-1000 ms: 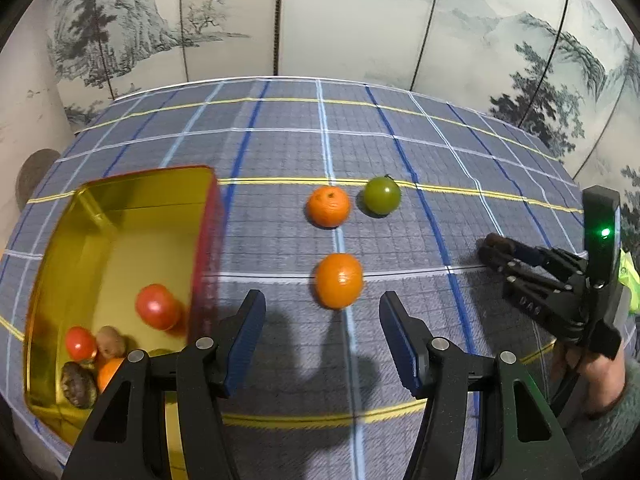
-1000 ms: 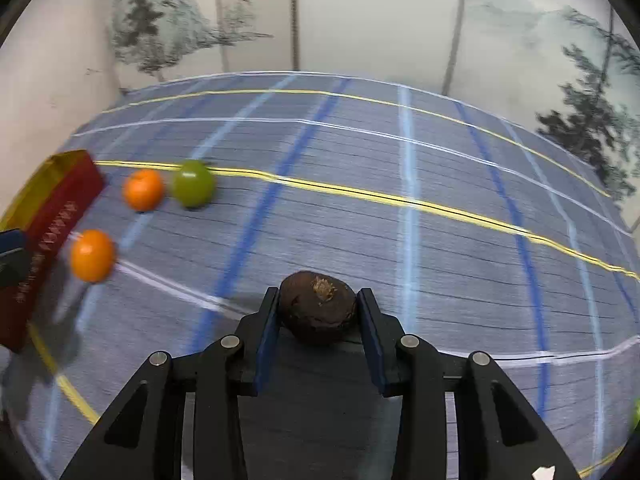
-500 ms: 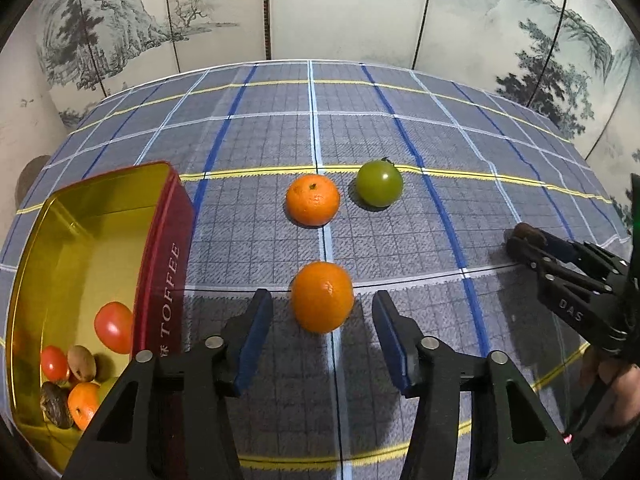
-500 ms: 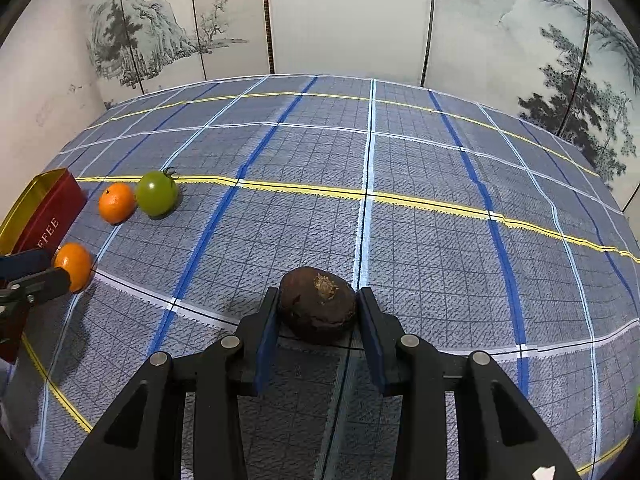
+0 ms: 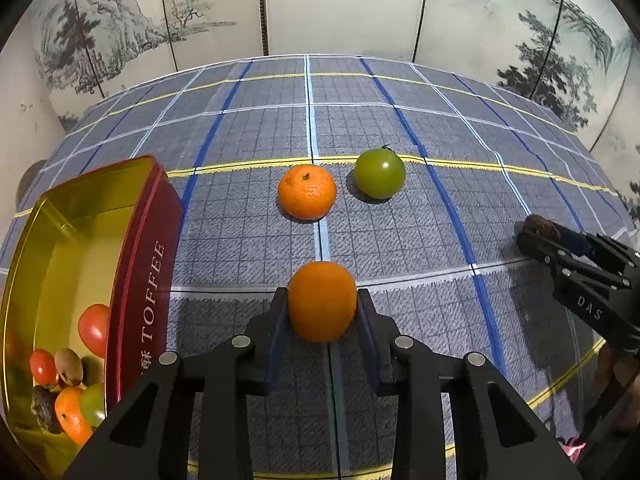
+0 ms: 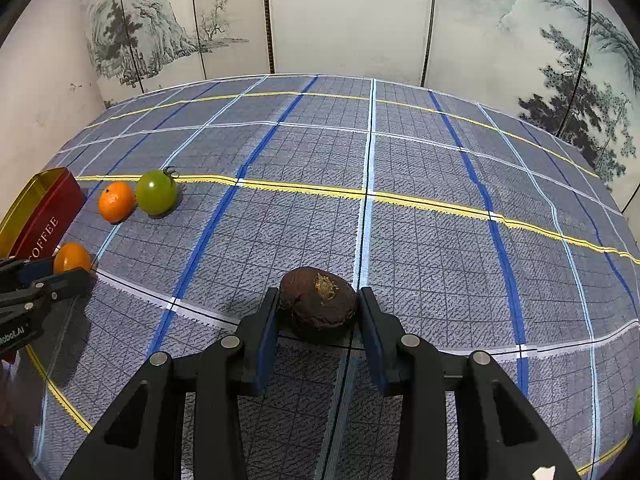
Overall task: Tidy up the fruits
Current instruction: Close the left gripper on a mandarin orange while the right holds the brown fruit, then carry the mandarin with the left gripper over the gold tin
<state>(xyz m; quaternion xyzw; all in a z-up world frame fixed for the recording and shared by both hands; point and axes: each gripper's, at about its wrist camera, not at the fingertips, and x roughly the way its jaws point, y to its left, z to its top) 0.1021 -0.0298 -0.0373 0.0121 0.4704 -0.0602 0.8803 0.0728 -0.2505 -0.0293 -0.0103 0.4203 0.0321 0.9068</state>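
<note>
In the left wrist view a smooth orange rests on the checked cloth between the blue pads of my left gripper. The jaws are closing and both pads touch its sides. Behind it lie a mandarin and a green tomato. A red toffee tin with a gold inside stands at the left and holds several fruits, among them a red tomato. In the right wrist view my right gripper is shut on a dark brown wrinkled fruit that sits on the cloth.
The blue-grey checked cloth covers the table up to a painted folding screen at the back. From the right wrist view the tin, the mandarin and the green tomato lie far left.
My left gripper has come forward and down around the near orange, and its jaws have narrowed from wide apart onto the fruit. The right gripper still grips the brown fruit in the same spot.
</note>
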